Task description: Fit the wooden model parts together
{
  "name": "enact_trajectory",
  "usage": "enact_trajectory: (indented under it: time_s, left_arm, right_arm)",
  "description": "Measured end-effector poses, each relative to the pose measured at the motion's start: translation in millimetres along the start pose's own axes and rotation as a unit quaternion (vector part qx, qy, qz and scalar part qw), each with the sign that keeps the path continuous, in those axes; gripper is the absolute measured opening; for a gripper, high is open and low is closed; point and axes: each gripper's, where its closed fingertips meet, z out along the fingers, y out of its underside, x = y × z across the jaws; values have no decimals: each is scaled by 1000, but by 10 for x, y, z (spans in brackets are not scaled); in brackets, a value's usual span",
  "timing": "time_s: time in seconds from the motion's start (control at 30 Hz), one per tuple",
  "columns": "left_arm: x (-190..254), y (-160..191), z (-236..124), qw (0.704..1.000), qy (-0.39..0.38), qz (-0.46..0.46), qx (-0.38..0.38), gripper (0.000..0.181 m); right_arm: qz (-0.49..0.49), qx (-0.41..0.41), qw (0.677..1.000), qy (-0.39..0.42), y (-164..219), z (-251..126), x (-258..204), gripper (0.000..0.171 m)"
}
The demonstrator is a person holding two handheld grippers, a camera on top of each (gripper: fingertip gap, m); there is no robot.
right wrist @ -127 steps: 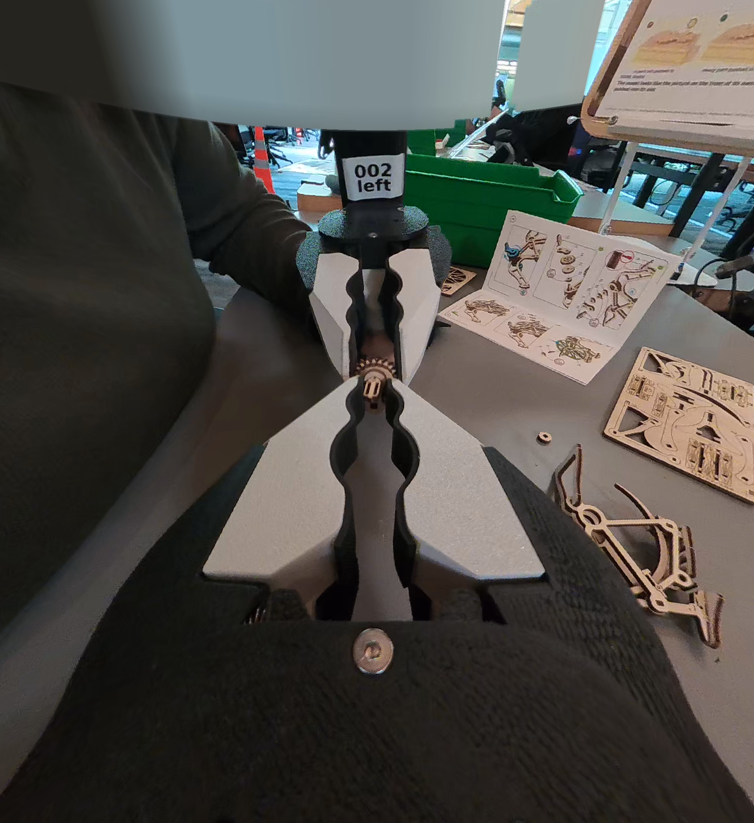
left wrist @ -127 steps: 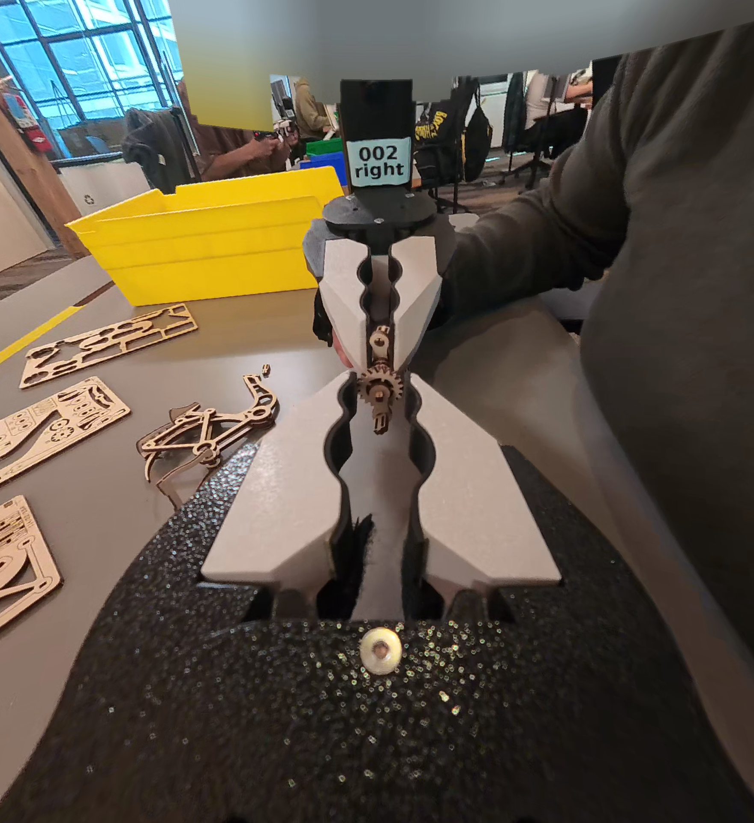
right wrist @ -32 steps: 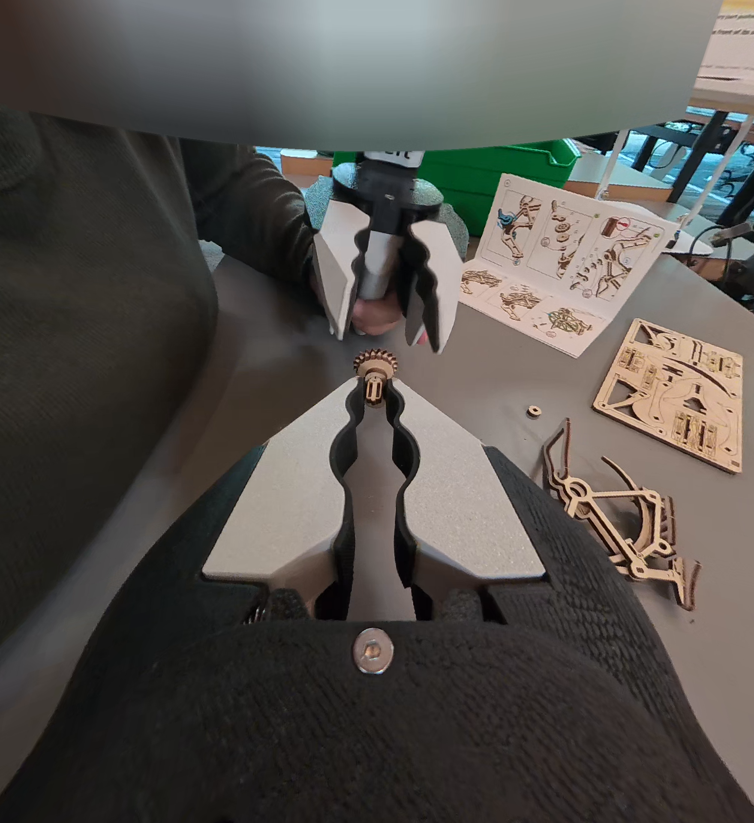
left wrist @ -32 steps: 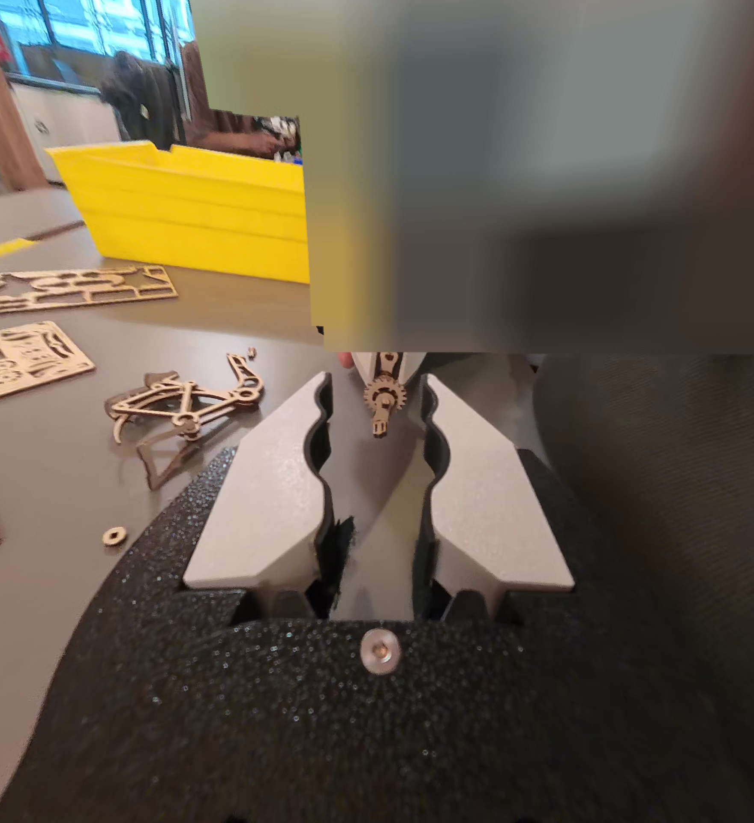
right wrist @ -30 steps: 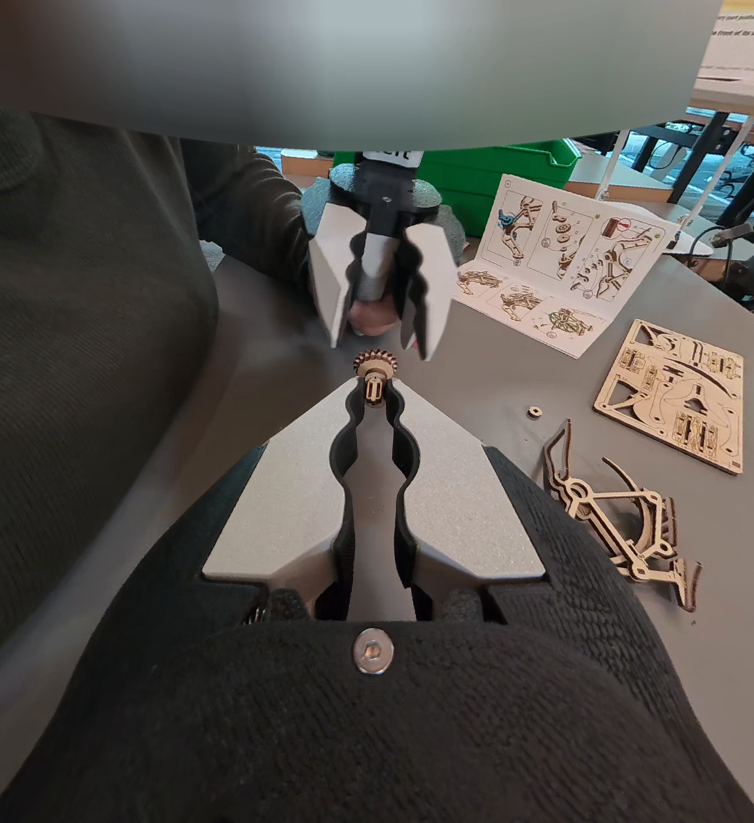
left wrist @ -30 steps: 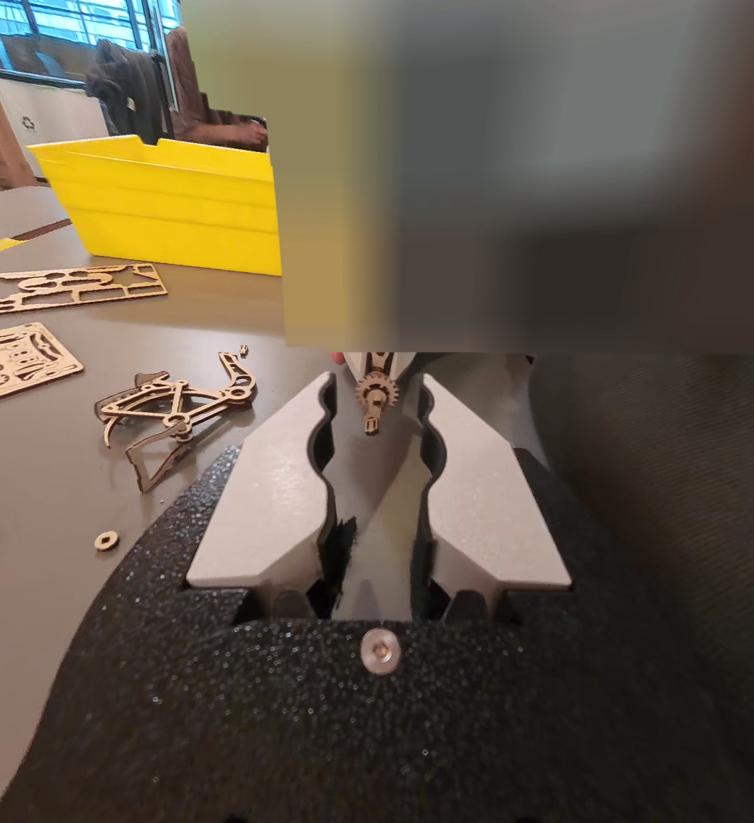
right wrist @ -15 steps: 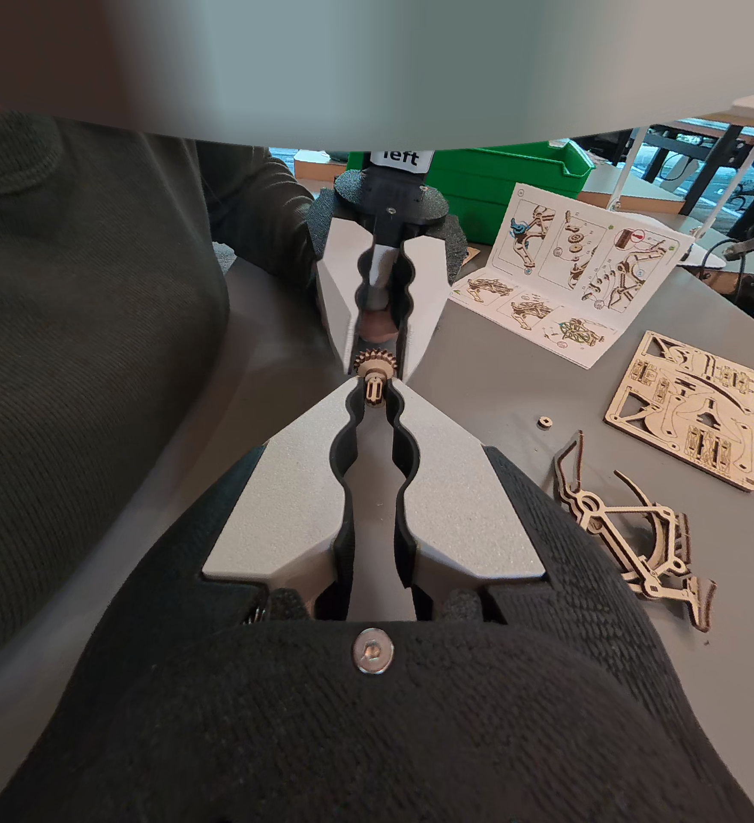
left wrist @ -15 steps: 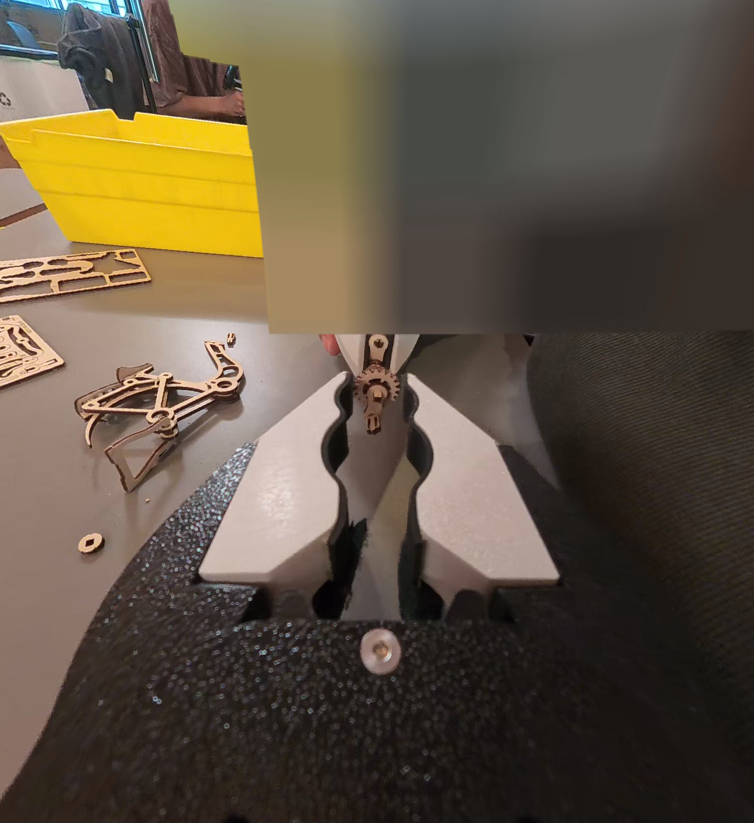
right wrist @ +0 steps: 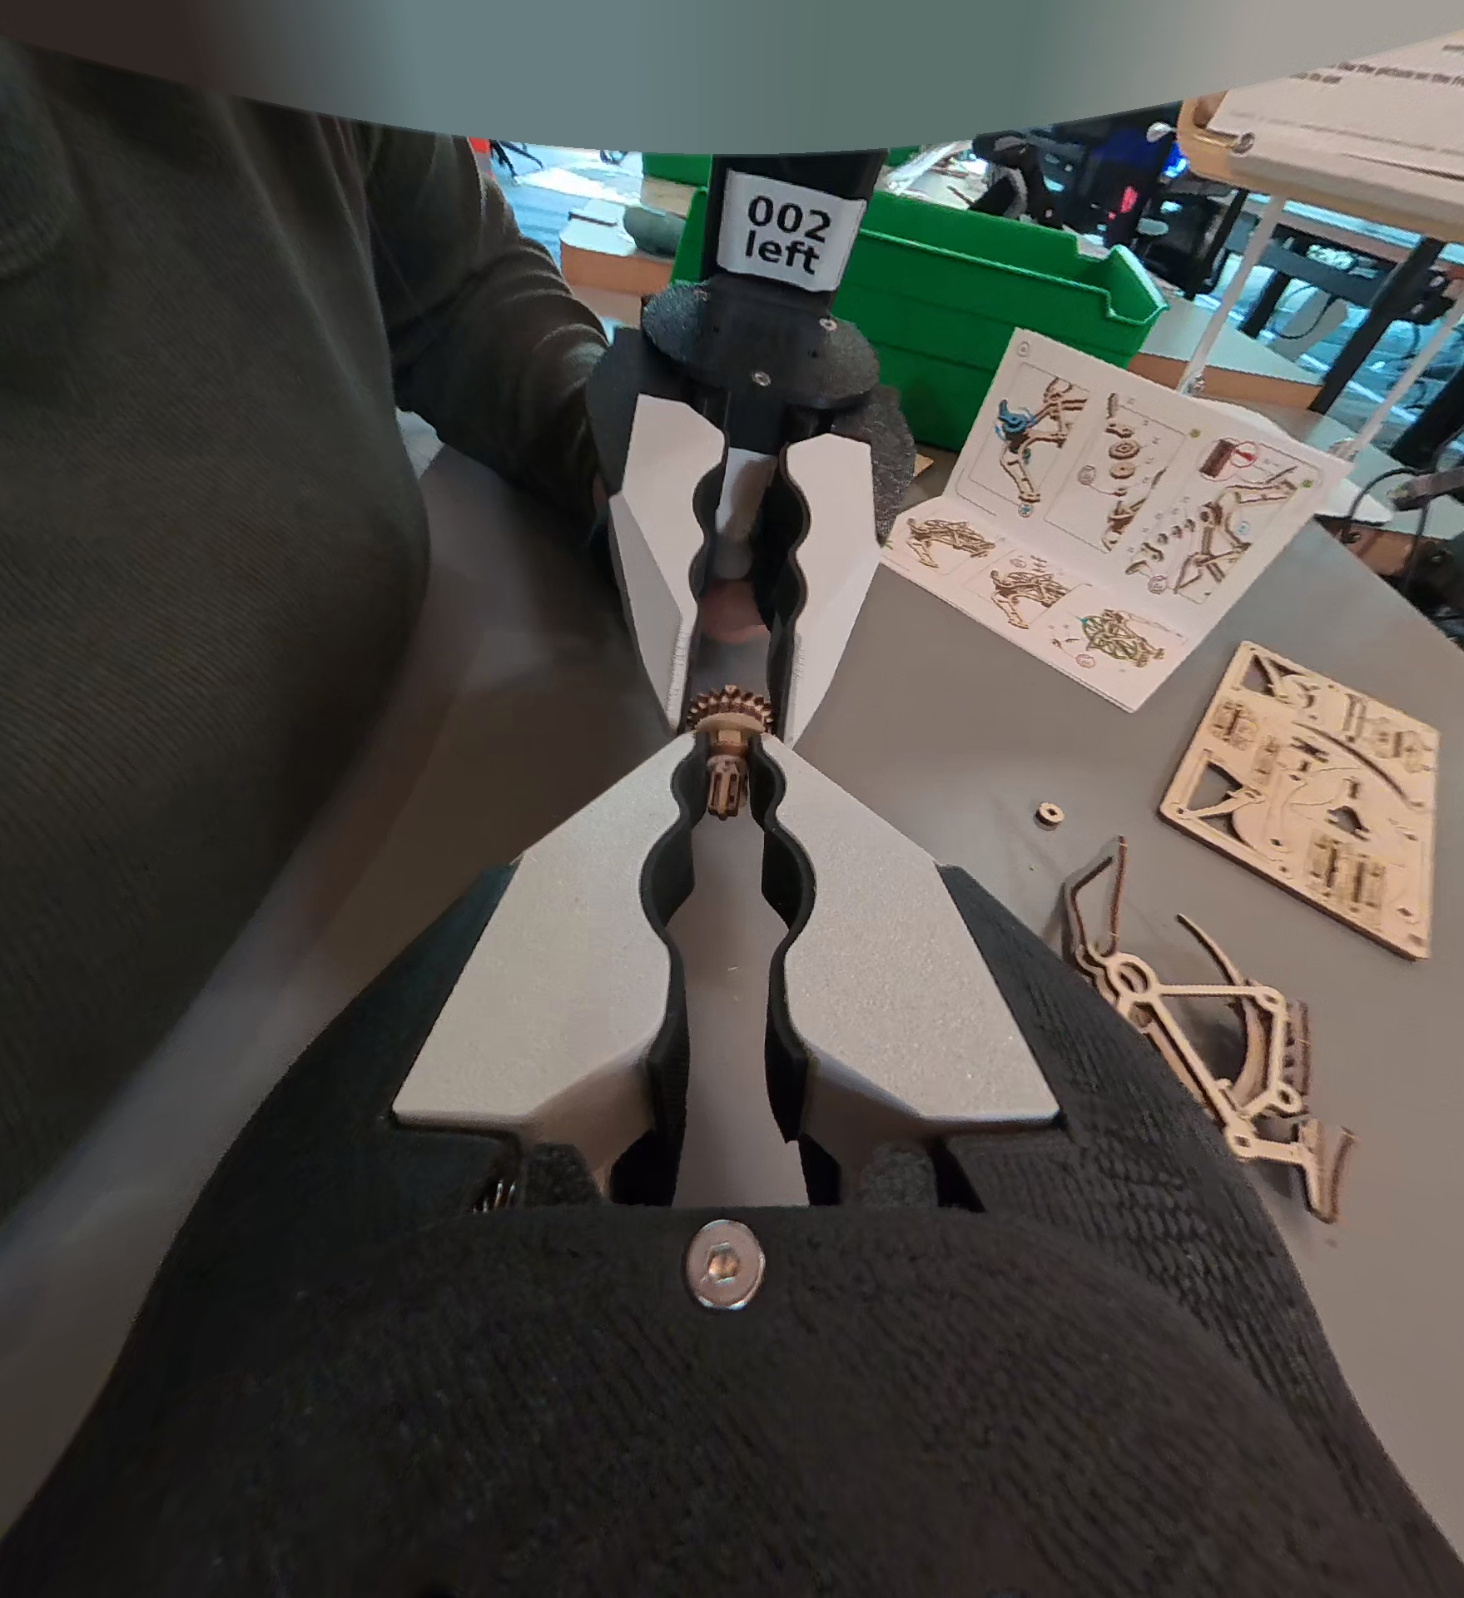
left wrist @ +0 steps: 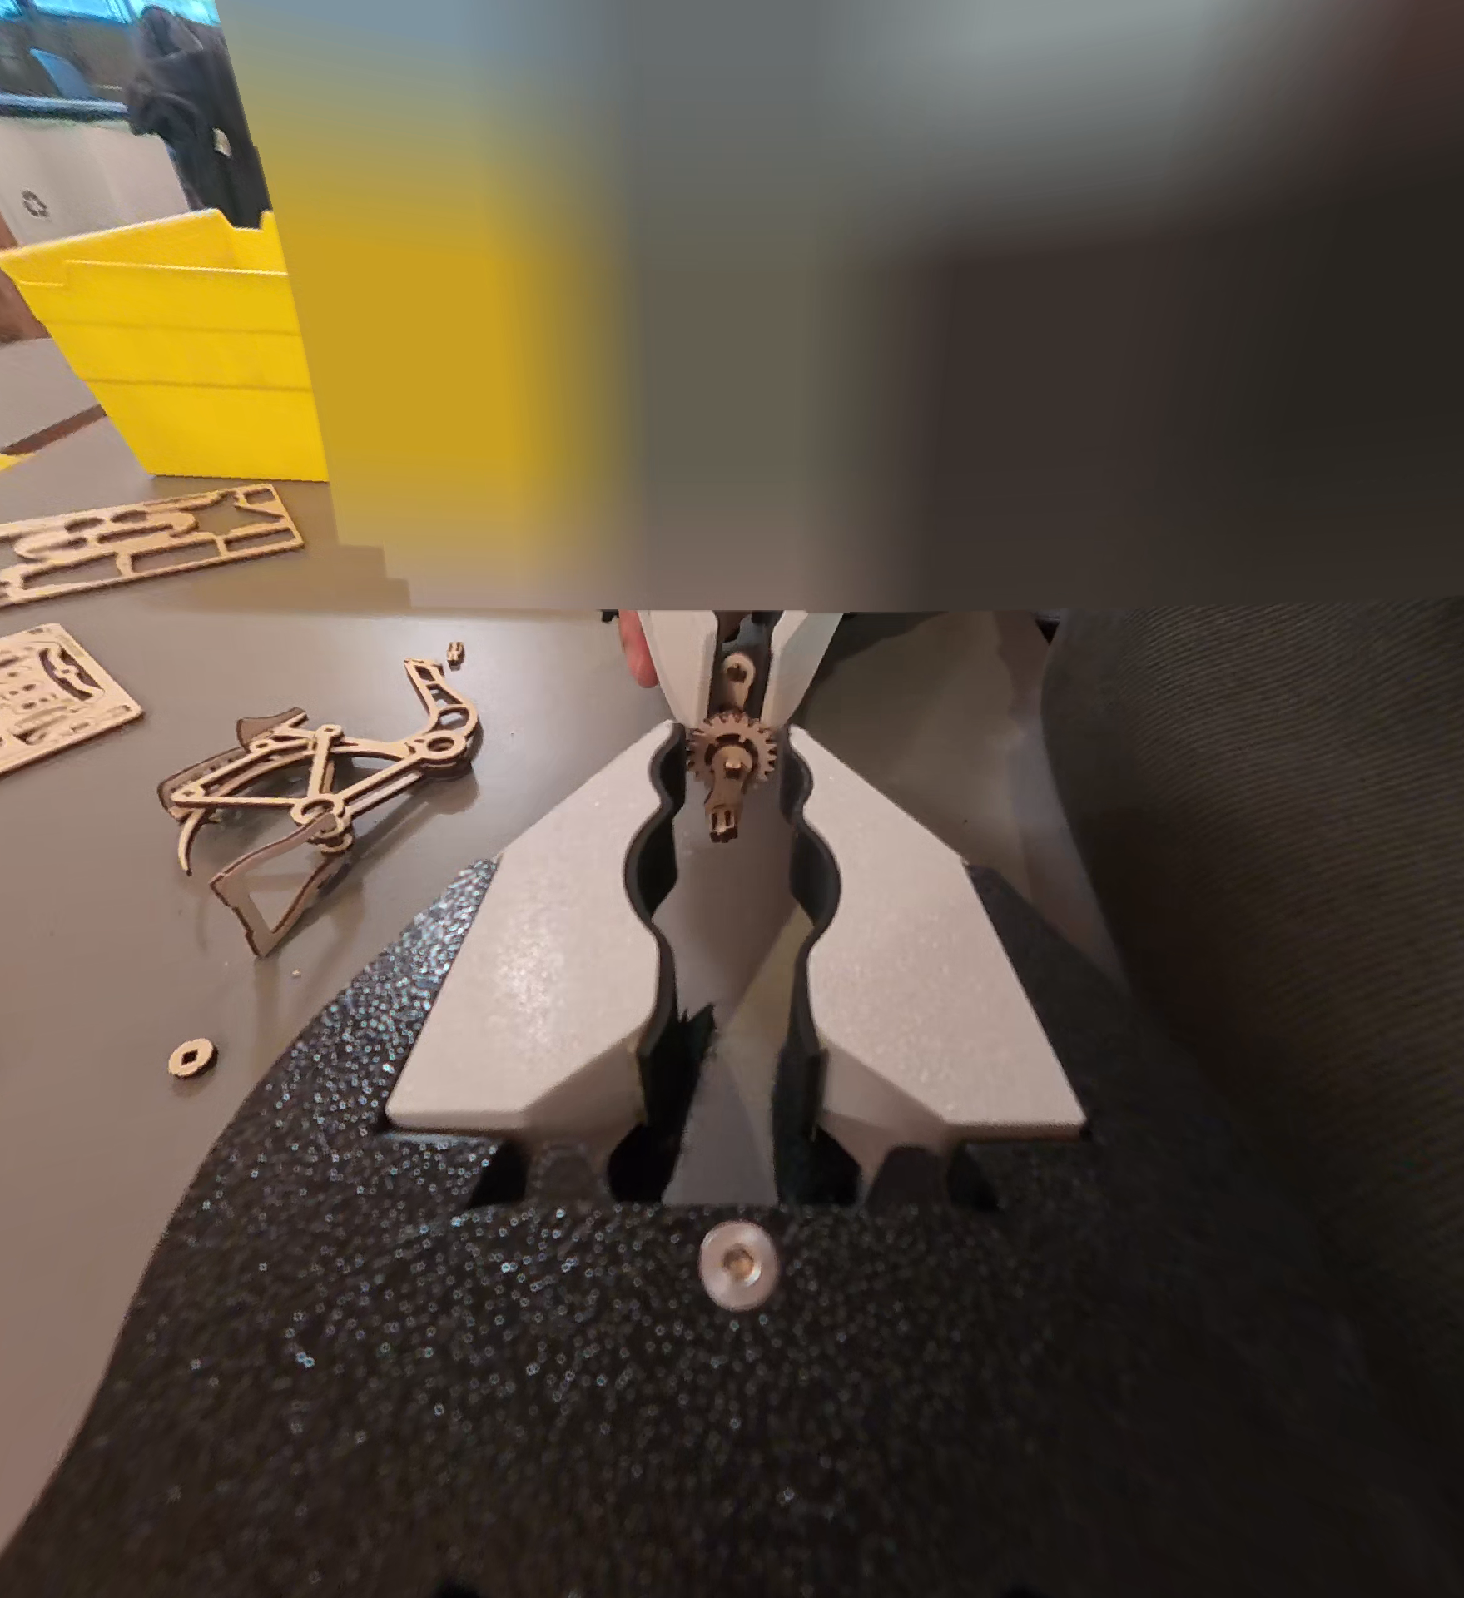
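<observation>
Right gripper (right wrist: 726,751): its fingers are closed tight on the shaft of the wooden gear assembly (right wrist: 725,744), held above the grey table (right wrist: 927,778).
Left gripper (left wrist: 730,751): tip to tip with the right one, fingers nearly together on either side of the gear's toothed rim; whether they actually pinch it cannot be told.
Gear assembly: small toothed wheel on a short shaft, between the two pairs of fingertips, well clear of the table.
Writing: a white label with printed characters sits on the left gripper's black body (right wrist: 784,229); an instruction leaflet (right wrist: 1100,519) with drawings lies beyond the gear, to its right.
Pose: the grippers face each other in line, a dark sleeve (right wrist: 486,329) behind the left one.
Beside the gear: a part-built wooden frame (right wrist: 1204,1046), a cut-out sheet (right wrist: 1299,813), a small washer (right wrist: 1050,814).
Far from the gear: yellow bin (left wrist: 183,346), green bin (right wrist: 970,285).
</observation>
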Motion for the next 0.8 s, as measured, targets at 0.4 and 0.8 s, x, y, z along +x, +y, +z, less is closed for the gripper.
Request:
enact_trajectory:
  time_s: [0.4, 0.8]
  left_arm:
    - [32, 152, 32, 997, -10, 49, -55, 15]
    - [100, 253, -27, 993, 2, 71, -90, 13]
  right_arm:
    - [-45, -61, 997, -9, 165, 50, -92, 7]
    - [-31, -73, 996, -28, 214, 113, -173, 7]
